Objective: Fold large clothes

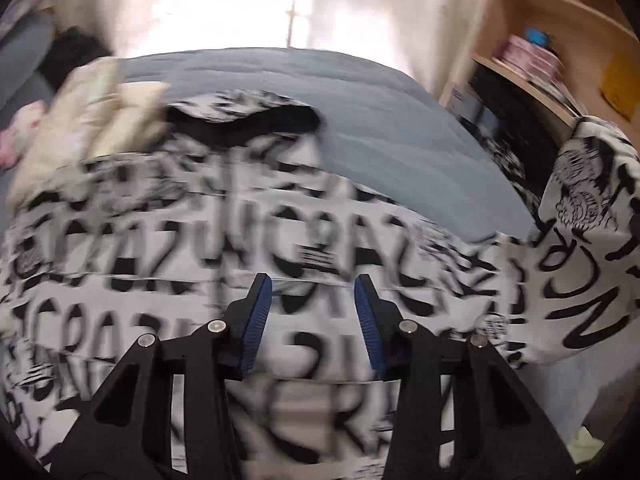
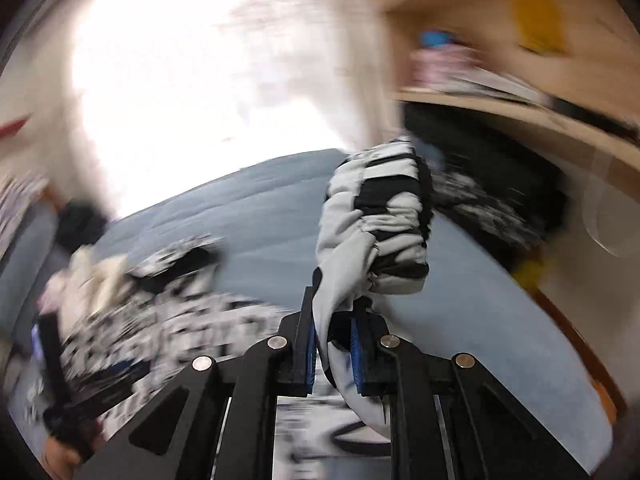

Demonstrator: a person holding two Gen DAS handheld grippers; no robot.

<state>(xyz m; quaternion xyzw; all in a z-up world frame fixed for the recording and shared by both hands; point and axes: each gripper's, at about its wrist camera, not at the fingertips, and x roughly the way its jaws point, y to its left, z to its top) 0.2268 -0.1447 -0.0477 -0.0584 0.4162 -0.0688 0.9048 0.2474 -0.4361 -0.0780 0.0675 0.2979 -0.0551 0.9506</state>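
A large white garment with black lettering [image 1: 224, 248] lies spread on a blue-grey bed [image 1: 360, 112]. My left gripper [image 1: 314, 292] is open and empty, hovering just above the garment's middle. My right gripper [image 2: 332, 320] is shut on a bunched part of the same garment [image 2: 376, 224], which looks like a sleeve with a ribbed cuff, and holds it raised above the bed. That lifted part also shows at the right of the left wrist view [image 1: 584, 240]. The rest of the garment [image 2: 172, 320] lies to the left in the right wrist view, blurred.
A cream cloth [image 1: 88, 120] lies on the bed beside the garment's black collar [image 1: 248, 116]. A wooden shelf unit with books [image 1: 560, 60] stands to the right of the bed. A bright curtained window [image 1: 240, 4] is behind the bed. The other hand-held gripper [image 2: 60, 380] shows at the left.
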